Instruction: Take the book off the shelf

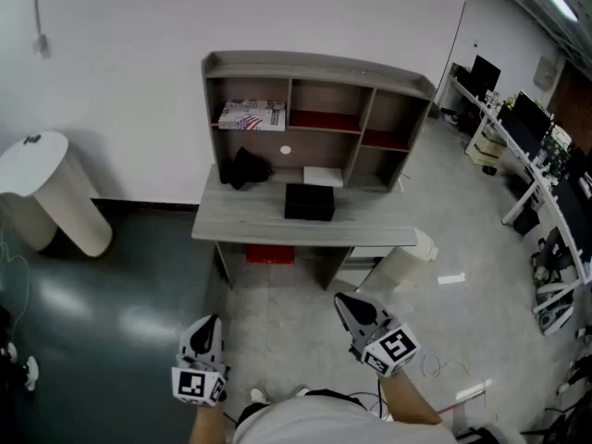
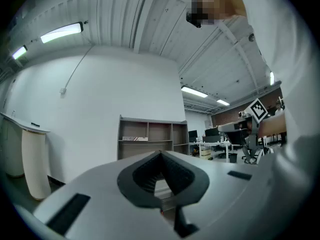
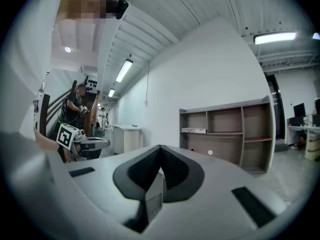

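The book (image 1: pixel 252 115), white with a red and blue print, lies flat in the upper left compartment of the grey shelf unit (image 1: pixel 319 66) that stands on a desk (image 1: pixel 305 222). It also shows small and far off as the book (image 2: pixel 135 138) in the left gripper view and the book (image 3: pixel 194 130) in the right gripper view. My left gripper (image 1: pixel 205 324) and right gripper (image 1: pixel 342 302) hang low in front of the desk, well short of it. Both are shut with nothing between the jaws, seen at the left gripper (image 2: pixel 161 154) and right gripper (image 3: pixel 160 147).
A black box (image 1: pixel 309 202), a black bundle (image 1: pixel 244 168) and a white item (image 1: pixel 323 176) rest on the desk. Under it are a red box (image 1: pixel 270 254) and a white bin (image 1: pixel 402 259). A white round-topped stand (image 1: pixel 42 188) is at left, office desks (image 1: pixel 532 146) at right.
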`<state>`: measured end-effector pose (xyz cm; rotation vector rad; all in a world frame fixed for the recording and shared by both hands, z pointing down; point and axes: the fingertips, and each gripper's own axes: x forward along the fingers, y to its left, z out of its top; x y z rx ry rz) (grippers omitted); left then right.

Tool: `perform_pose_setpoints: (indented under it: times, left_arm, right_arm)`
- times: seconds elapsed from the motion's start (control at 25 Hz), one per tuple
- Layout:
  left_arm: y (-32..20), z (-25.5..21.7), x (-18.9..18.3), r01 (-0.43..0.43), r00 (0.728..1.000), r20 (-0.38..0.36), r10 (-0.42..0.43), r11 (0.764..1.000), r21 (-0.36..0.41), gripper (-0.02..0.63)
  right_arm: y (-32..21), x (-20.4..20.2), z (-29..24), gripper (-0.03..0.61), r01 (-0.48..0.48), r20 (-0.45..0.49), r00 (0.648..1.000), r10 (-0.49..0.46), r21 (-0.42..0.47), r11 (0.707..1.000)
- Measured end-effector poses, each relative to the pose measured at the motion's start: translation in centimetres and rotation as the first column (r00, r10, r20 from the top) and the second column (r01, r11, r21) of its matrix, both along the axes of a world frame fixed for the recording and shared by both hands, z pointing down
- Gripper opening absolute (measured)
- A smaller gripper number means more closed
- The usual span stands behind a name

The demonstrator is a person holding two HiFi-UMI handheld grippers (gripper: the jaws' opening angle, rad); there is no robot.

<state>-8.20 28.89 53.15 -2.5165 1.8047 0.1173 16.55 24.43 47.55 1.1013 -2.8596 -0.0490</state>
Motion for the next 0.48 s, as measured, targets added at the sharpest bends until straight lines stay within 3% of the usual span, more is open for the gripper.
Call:
perform_pose_setpoints:
  times: [0.16,0.36,0.48]
  left_arm:
    - [-0.4,0.2,1.1,0.005,1.0,0.006,-0.005,1.0,-0.006,0.017]
    - [-0.6,0.1,2.6,0.029,0.999,0.022,-0.029,1.0,-0.002,0.017]
    - [-0.4,1.2,3.1,0.051,0.998,0.026,-0.05,0.998,-0.026,0.017]
  right_arm:
    - [-0.3,1.0,0.7,0.021,0.005,0.025,1.0,-0.005,-0.027,1.0]
    - [-1.1,2.0,1.6,0.021,0.104,0.151,0.984,-0.089,-0.094,0.99]
    - [-1.2,1.8,2.7,0.021,0.146,0.161,0.979,-0.126,-0.115,0.983]
